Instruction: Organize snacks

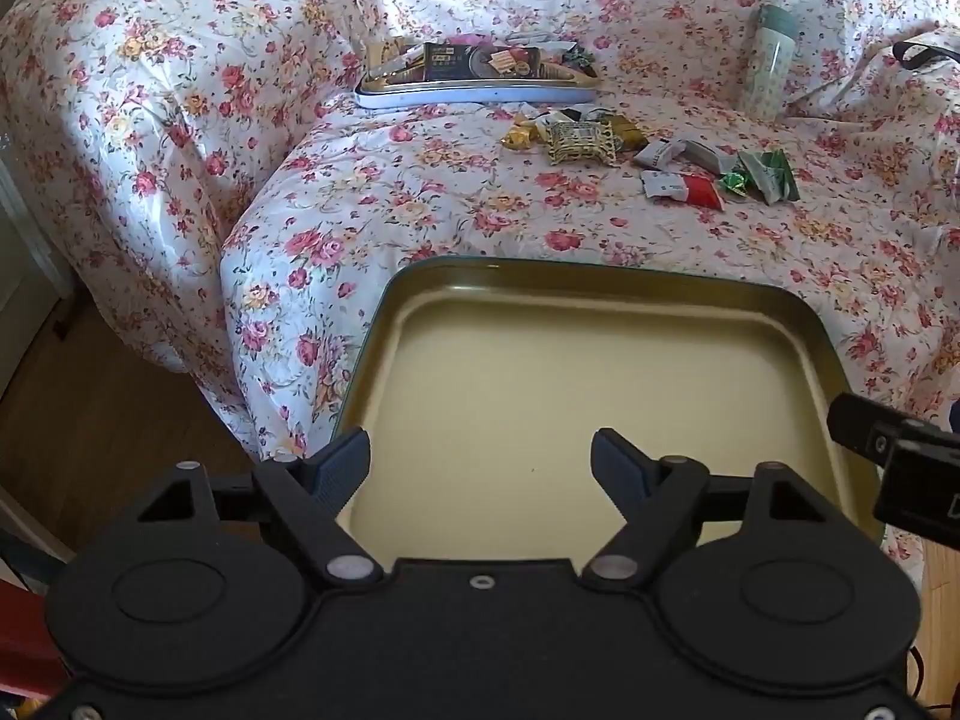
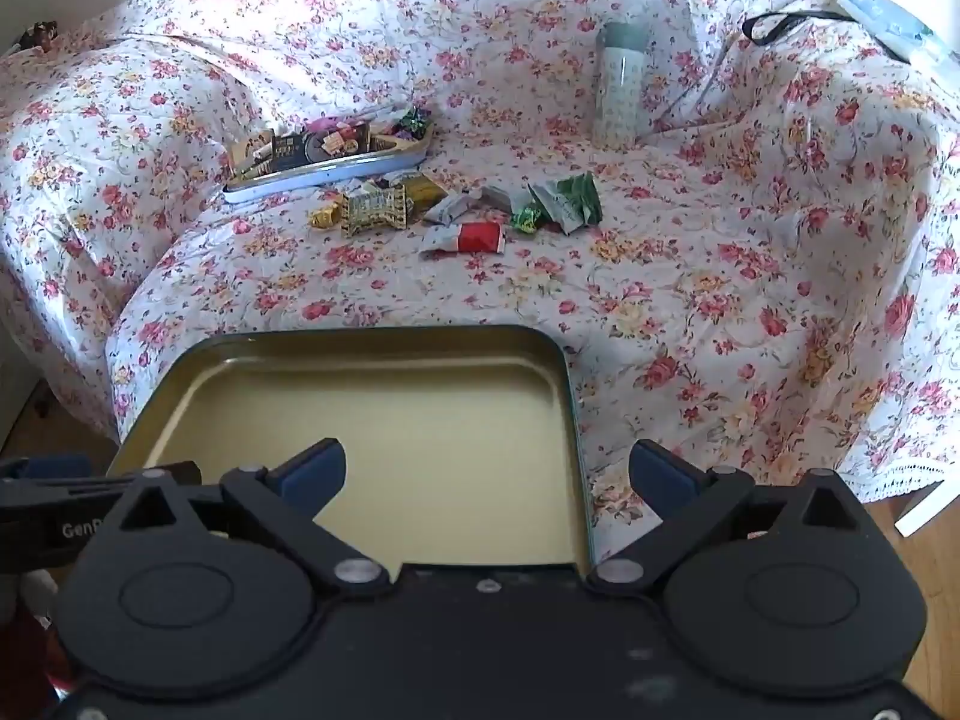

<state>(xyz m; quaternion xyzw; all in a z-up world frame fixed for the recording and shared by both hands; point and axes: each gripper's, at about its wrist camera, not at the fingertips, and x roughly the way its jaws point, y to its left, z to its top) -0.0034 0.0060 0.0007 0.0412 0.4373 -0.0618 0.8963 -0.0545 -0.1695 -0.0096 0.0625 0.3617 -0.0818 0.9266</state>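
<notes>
A floral sheet (image 1: 420, 204) covered the furniture where the snacks lay; nearest the cameras sat a shallow tin lid (image 1: 600, 312), cream inside with a dark green rim, its inside bare, lying at the front edge of the covered seat; the left gripper (image 1: 480, 468) hovered over its near side with jaws spread wide and nothing between them; the right gripper (image 2: 486, 474) hung just beside it, likewise released and empty, straddling the lid's right-hand rim (image 2: 570, 396).

Farther back, a blue-rimmed tin (image 1: 474, 93) held a heap of wrapped snacks, a dark packet (image 1: 474, 60) on top; loose sweets lay scattered on the sheet just in front of it: a gold-wrapped candy (image 1: 519, 135), a gold patterned packet (image 1: 579, 144), a white sachet (image 1: 678, 153), a red-and-white packet (image 1: 684, 186), a small green foil candy (image 1: 733, 183) and a green-and-white wrapper (image 1: 774, 174); all stood well apart from the lid and the grippers.

A tall pale tumbler with a green cap (image 2: 621, 84) stood upright behind the sweets; a black strap (image 2: 786, 24) lay on the sheet at far right; wood flooring (image 1: 90, 408) showed at left.
</notes>
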